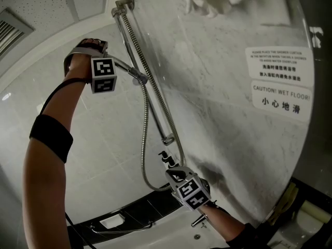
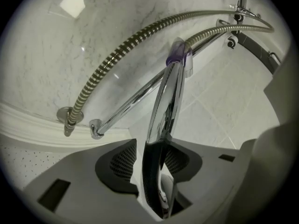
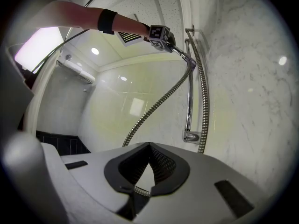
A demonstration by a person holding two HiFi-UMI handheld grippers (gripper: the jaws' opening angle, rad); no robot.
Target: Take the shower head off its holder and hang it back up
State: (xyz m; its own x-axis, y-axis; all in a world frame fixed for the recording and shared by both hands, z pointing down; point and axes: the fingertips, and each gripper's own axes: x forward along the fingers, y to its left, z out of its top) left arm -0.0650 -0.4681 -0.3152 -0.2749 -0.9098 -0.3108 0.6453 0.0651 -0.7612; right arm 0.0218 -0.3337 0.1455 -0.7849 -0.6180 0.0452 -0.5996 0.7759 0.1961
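Status: left tongs (image 2: 156,148) are up high, partly open around the chrome shower head handle (image 2: 166,106). Handle runs straight between the pads, which look just clear of it, no squeeze visible. Far end of the handle sits in the translucent purple-tinted holder (image 2: 180,55) on the chrome wall rail (image 2: 126,104). Ribbed metal hose (image 2: 100,71) arcs beside the rail along the grey marble wall (image 1: 233,139) and loops down low. Right tongs (image 3: 149,148) are low near that loop, fully closed, tips together, facing the rail's lower bracket (image 3: 191,135). A short bit of hose shows in the gap below the closed tips; it doesn't look gripped.
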